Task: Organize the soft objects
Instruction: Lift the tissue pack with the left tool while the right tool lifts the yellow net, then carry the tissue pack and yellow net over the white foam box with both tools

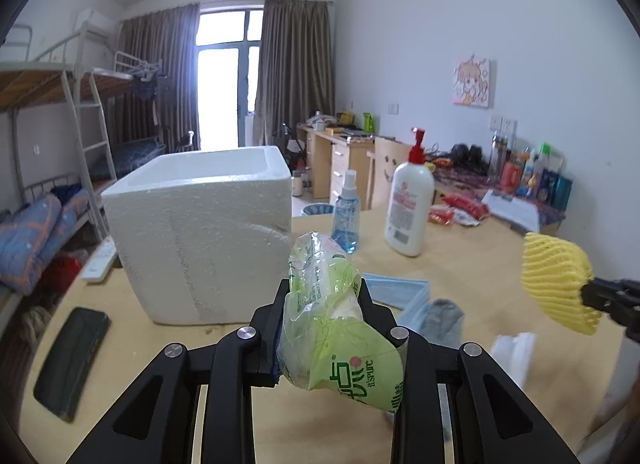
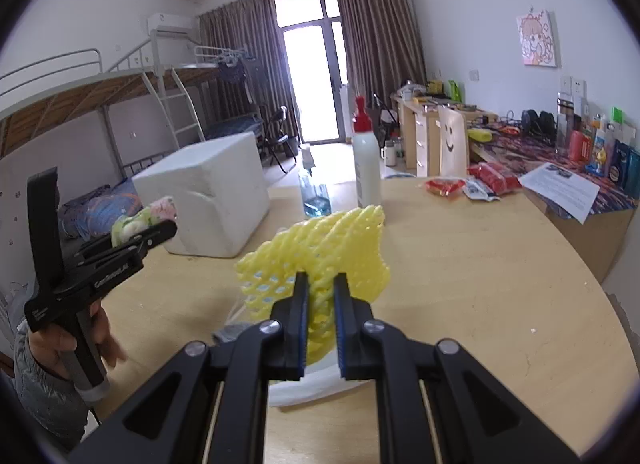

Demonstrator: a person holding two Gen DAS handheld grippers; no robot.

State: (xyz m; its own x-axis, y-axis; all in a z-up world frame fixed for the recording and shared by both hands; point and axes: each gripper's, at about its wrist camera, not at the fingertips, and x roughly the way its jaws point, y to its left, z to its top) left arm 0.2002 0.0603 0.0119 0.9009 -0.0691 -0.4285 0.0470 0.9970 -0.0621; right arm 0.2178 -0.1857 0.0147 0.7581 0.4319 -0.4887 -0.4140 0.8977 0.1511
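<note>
Left claw [image 1: 324,288]: closed partway, pinching a green-and-clear tissue pack [image 1: 332,328] across its middle, pack crumpled between the pads and sticking out front and back. Right claw [image 2: 320,280]: closed almost fully on a yellow foam net [image 2: 320,240], squashed thin between the blue pads and fanning out above them. Both loads held in the air, clear of the wooden worktop [image 1: 460,264]; the net well off to the right of the tissue pack, the two apart. Just ahead of the left claw, an open white foam box [image 1: 200,232] on the worktop, its thick rim higher than the claw's line of sight, inside hidden. Beyond and to the right, not soft and best left alone: a blue spray bottle [image 1: 346,215] and a white lotion bottle [image 1: 408,207], both upright. Lying on the worktop below: a blue face mask [image 1: 396,288] and a grey sock [image 1: 440,320], touching or overlapping. Likely step: carrying two picked-up soft things to the box, task judged partly done at most. Next move: raise each claw above the rim, bring it over the opening, then let go, one side at a time to avoid a clash over the box. Worth watching: the springy net may cling to the pads on release.
</note>
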